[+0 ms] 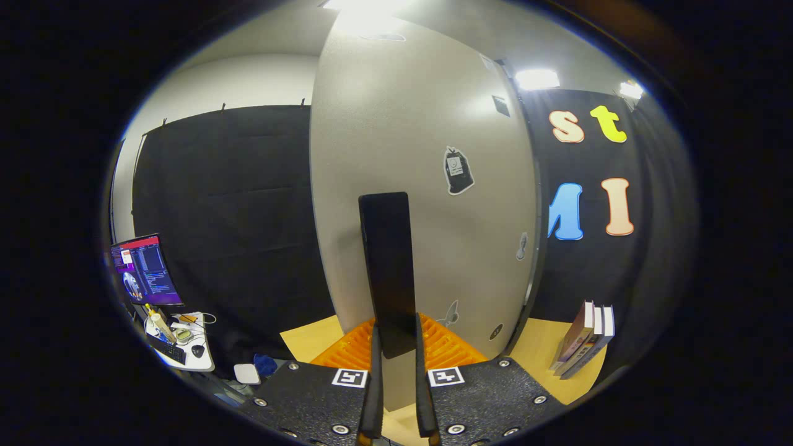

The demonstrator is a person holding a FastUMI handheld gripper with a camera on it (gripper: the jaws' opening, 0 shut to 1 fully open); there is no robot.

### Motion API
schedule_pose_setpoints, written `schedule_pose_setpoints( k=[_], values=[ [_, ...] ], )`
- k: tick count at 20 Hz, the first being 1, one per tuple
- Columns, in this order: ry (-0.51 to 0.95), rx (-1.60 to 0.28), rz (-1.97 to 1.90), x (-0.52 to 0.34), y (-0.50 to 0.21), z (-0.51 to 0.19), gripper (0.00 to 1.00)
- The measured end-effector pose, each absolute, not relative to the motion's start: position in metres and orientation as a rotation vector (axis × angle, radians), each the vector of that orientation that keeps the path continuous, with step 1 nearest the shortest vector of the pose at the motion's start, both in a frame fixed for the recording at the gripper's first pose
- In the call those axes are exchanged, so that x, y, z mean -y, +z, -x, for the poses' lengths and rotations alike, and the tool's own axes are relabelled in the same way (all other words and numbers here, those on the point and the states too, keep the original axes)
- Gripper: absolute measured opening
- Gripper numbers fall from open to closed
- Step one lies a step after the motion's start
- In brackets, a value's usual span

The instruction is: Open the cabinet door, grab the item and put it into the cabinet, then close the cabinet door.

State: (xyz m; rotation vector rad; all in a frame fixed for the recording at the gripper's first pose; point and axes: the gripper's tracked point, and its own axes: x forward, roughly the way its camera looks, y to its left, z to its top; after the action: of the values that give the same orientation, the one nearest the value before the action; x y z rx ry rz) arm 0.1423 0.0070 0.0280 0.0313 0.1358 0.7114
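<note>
I find the claw (pixel 396 396) closed to a narrow gap, both fingers pressed against the sides of a tall, flat black item (pixel 386 272) that stands upright between them and rises well above the tips. Its lower end sits down between the fingers; its upper end reaches about halfway up the cabinet door (pixel 427 186) directly ahead. That door is a pale grey panel, and I cannot tell from here whether it is ajar or shut. Several small stickers (pixel 458 170) are fixed to its face, to the right of the held item. Just beyond the fingertips, on either side of the item, I note an orange ribbed tray (pixel 446 347) resting on the light wooden tabletop (pixel 306 339). To the right of the claw, past the door's edge, a few books (pixel 585 337) stand leaning on the same surface. Far off to the left of the claw there is a lit monitor (pixel 146 270) above a small white desk (pixel 186 353) cluttered with small objects.
</note>
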Motion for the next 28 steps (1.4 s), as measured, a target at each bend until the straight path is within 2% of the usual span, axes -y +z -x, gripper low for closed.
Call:
schedule_pose_setpoints(
  k=[14,16,19,21,23,24,26,28],
  values=[
    [0.409,-0.097,-0.057,0.013,0.019,-0.153,0.21],
    [0.357,-0.086,-0.075,0.022,0.019,-0.155,0.31],
    [0.288,-0.08,-0.124,0.037,0.016,-0.161,0.51],
    [0.234,-0.046,-0.12,0.039,0.015,-0.158,0.67],
    [0.141,0.017,-0.077,0.053,0.02,-0.155,0.74],
    [0.109,0.051,-0.062,0.057,0.019,-0.153,0.83],
    [0.1,0.09,-0.067,0.052,0.005,-0.152,0.93],
    [0.089,0.08,-0.093,0.053,-0.025,-0.146,0.93]
  ],
)
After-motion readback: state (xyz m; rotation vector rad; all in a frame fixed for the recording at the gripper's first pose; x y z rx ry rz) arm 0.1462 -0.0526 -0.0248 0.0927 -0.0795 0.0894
